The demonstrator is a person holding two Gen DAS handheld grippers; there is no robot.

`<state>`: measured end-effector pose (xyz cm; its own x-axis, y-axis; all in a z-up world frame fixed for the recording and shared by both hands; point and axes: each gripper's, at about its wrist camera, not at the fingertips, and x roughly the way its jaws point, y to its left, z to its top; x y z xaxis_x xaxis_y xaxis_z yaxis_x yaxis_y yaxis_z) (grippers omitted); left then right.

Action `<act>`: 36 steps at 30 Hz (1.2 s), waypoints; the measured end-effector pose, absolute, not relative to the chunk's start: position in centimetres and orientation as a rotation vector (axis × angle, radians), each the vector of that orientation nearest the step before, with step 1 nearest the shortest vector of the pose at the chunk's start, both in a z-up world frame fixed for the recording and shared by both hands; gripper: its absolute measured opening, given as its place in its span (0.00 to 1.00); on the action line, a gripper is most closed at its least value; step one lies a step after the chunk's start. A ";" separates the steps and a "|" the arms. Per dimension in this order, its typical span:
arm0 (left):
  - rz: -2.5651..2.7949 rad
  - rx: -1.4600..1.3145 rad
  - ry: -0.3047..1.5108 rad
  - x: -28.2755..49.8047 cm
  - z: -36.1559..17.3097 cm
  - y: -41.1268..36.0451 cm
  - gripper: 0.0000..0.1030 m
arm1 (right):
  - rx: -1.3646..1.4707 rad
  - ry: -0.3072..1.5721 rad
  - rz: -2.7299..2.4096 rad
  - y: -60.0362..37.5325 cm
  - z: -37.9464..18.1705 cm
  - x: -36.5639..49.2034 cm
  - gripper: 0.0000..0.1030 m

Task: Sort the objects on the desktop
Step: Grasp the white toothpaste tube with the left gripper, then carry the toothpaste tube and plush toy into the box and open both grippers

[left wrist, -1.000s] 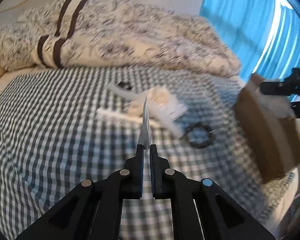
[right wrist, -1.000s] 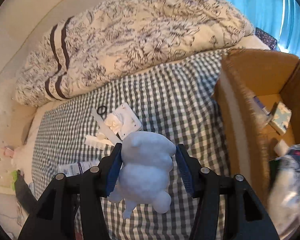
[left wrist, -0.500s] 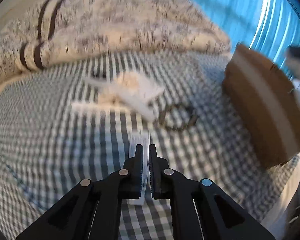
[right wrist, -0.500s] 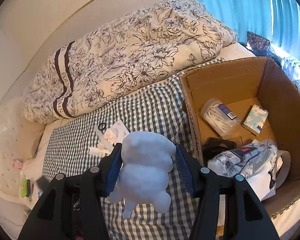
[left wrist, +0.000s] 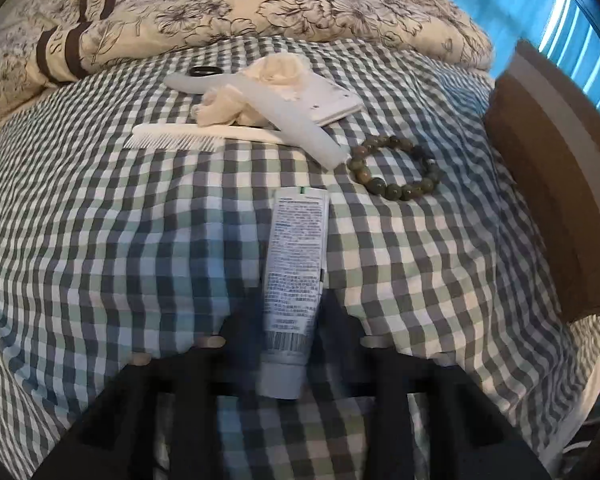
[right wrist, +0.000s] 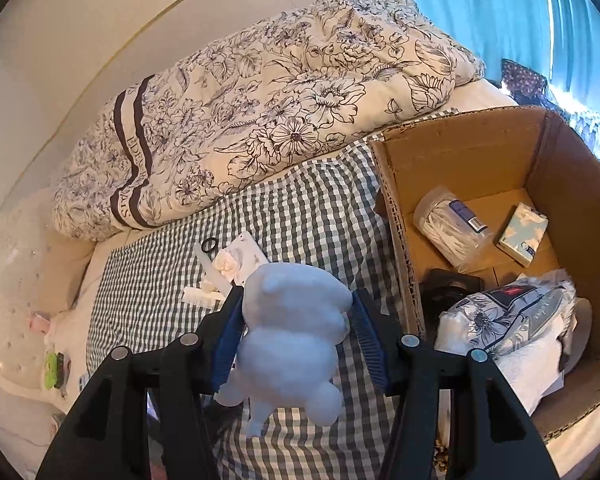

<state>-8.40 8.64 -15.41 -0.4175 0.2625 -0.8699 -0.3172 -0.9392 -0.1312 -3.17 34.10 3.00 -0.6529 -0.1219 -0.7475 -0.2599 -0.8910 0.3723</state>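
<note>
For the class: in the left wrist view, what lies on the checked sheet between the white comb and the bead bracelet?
In the left wrist view, the end of a long white plastic piece lies between the white comb and the bead bracelet.

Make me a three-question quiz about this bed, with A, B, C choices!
1. Where is the bead bracelet?
A. on the checked sheet
B. in the cardboard box
C. on the floral duvet

2. What colour is the soft toy?
A. red
B. light blue
C. green

3. What is the right gripper doing?
A. hanging open
B. holding the comb
C. squeezing the soft toy

Answers:
1 A, it lies on the sheet beside the tube, outside the box.
2 B, pale blue all over.
3 C, both fingers press the toy's sides.
</note>
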 end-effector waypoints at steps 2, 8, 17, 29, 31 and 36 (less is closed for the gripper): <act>2.370 -1.453 0.024 -8.4 -15.0 8.0 0.27 | -1.272 0.712 2.693 34.1 2.9 -3.2 0.52; 2.419 -1.383 0.029 -7.4 -12.3 7.6 0.27 | -1.249 0.704 2.721 33.6 3.8 -2.8 0.52; 2.410 -1.088 0.123 -4.8 -2.7 12.8 0.27 | -1.083 0.746 2.688 38.1 6.7 0.2 0.52; 2.059 -0.904 0.212 -2.1 5.7 29.7 0.27 | -0.982 0.837 2.452 48.7 5.4 4.5 0.52; 2.037 -0.928 0.257 -2.1 4.7 32.0 0.27 | -1.004 0.845 2.434 49.9 4.6 4.7 0.53; 2.070 -0.945 0.370 -1.4 2.5 34.7 0.63 | -0.962 0.858 2.450 51.0 4.8 5.4 0.75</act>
<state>-1.37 34.73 2.52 -0.3898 0.5561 -0.7340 -0.7761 -0.6275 -0.0632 5.39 51.01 4.84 -0.6982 0.1144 -0.7067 -0.5305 -0.7456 0.4034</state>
